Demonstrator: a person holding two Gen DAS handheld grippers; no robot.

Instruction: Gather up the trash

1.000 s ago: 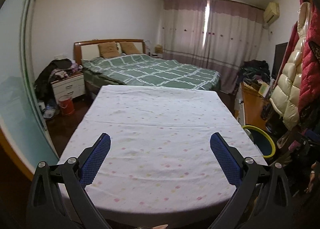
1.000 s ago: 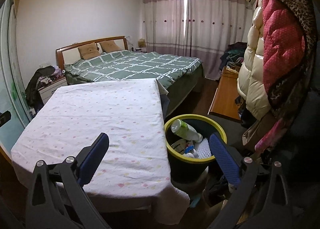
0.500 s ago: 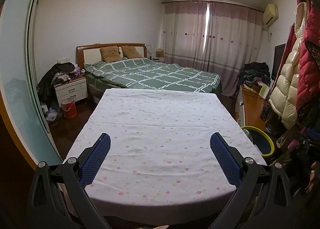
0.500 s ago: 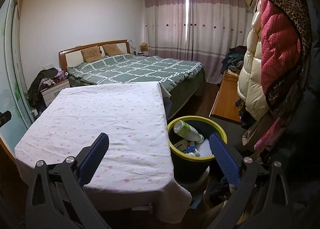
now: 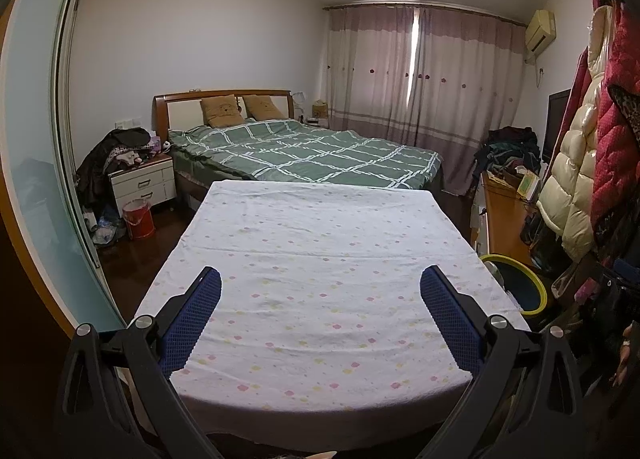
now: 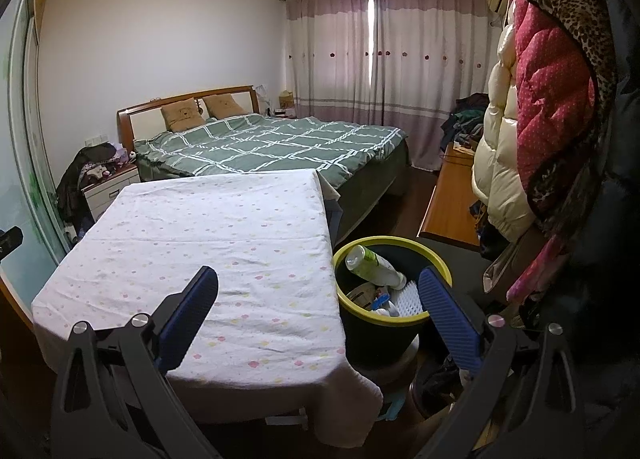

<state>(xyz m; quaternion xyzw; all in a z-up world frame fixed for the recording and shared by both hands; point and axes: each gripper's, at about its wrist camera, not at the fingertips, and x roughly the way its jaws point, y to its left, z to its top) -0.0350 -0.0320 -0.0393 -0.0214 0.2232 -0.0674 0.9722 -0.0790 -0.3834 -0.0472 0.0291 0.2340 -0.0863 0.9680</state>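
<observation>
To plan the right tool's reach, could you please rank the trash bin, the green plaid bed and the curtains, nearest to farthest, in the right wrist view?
1. Trash bin: just ahead, beside the right tool.
2. Green plaid bed: mid-room, beyond the covered table.
3. Curtains: far wall.

The left gripper (image 5: 320, 313) is held level with its blue pads wide apart and nothing between them — the right gripper (image 6: 318, 313) is in the same pose, also spread and empty.

Matt dotted cloth tablecloth (image 5: 320, 259), glossy plastic bin (image 6: 384, 343), wooden headboard (image 5: 224, 93)
</observation>
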